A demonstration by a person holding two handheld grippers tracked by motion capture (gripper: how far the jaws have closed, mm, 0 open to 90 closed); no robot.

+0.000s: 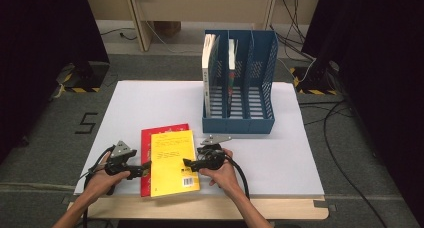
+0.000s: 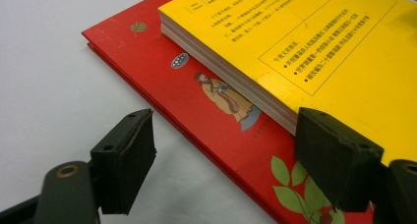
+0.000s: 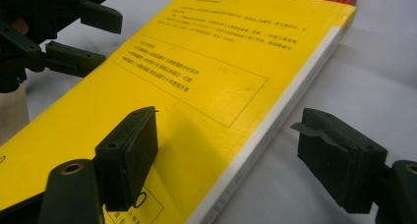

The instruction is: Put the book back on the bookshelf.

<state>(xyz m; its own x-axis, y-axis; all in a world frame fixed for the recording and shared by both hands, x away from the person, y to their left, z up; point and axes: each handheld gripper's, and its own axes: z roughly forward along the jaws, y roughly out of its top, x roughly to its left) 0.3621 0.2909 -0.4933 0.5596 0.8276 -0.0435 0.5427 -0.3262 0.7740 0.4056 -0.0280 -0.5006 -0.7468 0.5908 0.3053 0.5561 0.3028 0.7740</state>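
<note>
Yellow book (image 1: pixel 173 162) lies flat on a red book (image 1: pixel 146 153) at the tabletop's (image 1: pixel 150 103) near edge.
Left gripper (image 1: pixel 141 170) and right gripper (image 1: pixel 189 163) flank its sides, jaws wide open and holding nothing, apparently poised to lift it toward the blue file rack (image 1: pixel 240 83).

A black "5" (image 1: pixel 87 122) is marked on the grey floor left of the table. The yellow book (image 1: pixel 173 160) carries lines of black print, some of it in a ruled box (image 3: pixel 192 81), plus a barcode near its lower edge; the characters are too small to read. The red book (image 2: pixel 206 106) beneath shows a small oval badge (image 2: pixel 179 60), unreadable.
</note>
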